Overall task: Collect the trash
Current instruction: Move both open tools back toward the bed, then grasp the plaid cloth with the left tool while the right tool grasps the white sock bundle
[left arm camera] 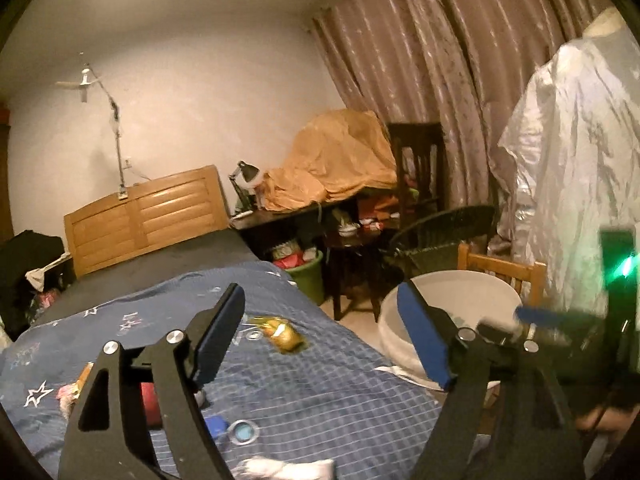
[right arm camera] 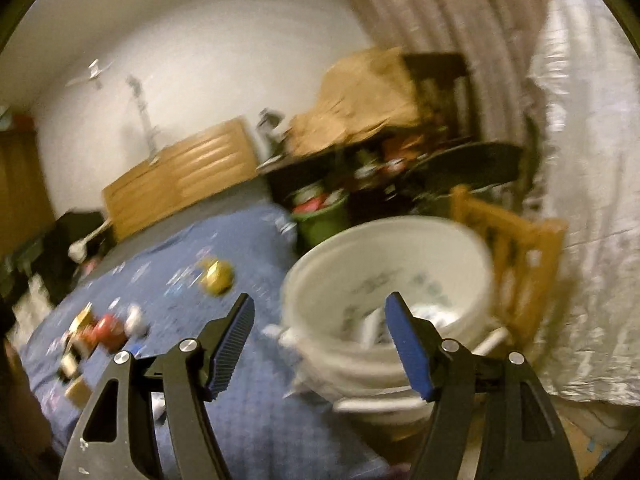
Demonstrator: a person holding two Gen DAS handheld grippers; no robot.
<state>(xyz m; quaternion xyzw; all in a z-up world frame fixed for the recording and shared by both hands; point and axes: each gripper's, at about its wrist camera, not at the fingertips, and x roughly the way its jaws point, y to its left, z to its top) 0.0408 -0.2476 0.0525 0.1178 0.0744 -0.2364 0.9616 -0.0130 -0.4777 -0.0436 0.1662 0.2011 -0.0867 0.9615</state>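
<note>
My left gripper [left arm camera: 320, 336] is open and empty above the blue bedspread [left arm camera: 312, 392]. A yellow crumpled wrapper [left arm camera: 282, 332] lies on the bed between its fingers. Red and white scraps [left arm camera: 68, 394] lie at the left, a white tissue [left arm camera: 280, 468] near the front. A white bucket [left arm camera: 448, 292] stands beside the bed at the right. My right gripper [right arm camera: 320, 344] is open and empty, near the bucket's [right arm camera: 384, 248] rim; bits of trash lie inside. The right wrist view is blurred. The yellow wrapper [right arm camera: 218, 276] and red scraps [right arm camera: 106, 330] show there on the bed.
A wooden headboard [left arm camera: 144, 216] stands at the bed's far end. A green bin [left arm camera: 310, 276] full of rubbish, a dark desk [left arm camera: 288, 216] under an orange cloth, dark chairs and a small wooden chair [left arm camera: 504, 270] crowd the right. Curtains and a plastic-covered garment [left arm camera: 568, 184] hang there.
</note>
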